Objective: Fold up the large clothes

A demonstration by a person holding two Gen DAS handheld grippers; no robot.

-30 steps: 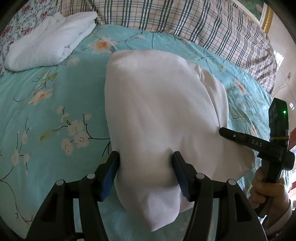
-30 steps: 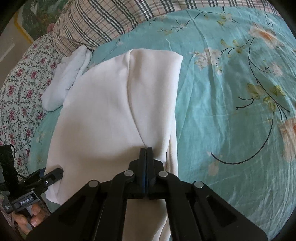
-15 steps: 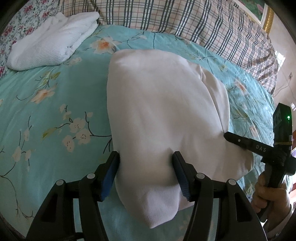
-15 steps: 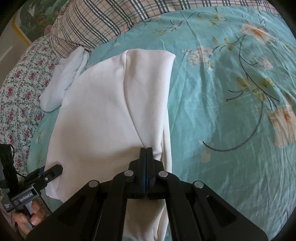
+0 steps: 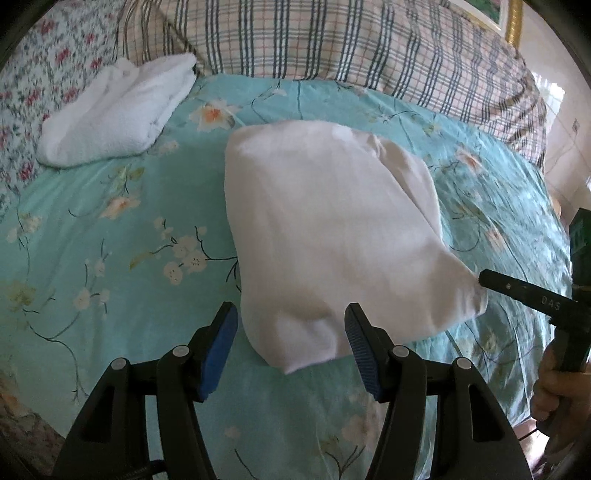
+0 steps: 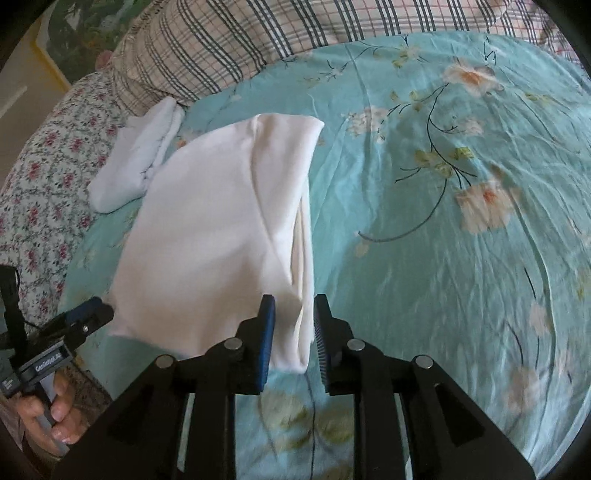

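A folded white garment [image 5: 332, 229] lies flat on the turquoise flowered bedsheet [image 5: 110, 258]. My left gripper [image 5: 290, 325] is open, and the garment's near left corner lies between its blue pads [image 5: 221, 336] without touching them. My right gripper [image 6: 293, 317] stands over the near right corner of the garment [image 6: 221, 229]. Its jaws are opening, the fold's edge sits loosely in the gap, and the pads [image 6: 266, 325] are no longer pressing on it. In the left wrist view the right gripper [image 5: 487, 278] shows at the garment's right corner, held by a hand [image 5: 561, 391].
A folded white towel [image 5: 118, 110] lies at the back left of the bed. Behind it are a plaid pillow [image 5: 332, 44] and a small-flowered pillow [image 5: 37, 74]. The sheet [image 6: 443, 258] stretches wide to the right of the garment. A gilt picture frame [image 5: 513, 18] hangs behind.
The right gripper was shut on the garment's corner and has now parted its jaws. Both grippers have drawn back and up from the garment, which stays lying on the bed.
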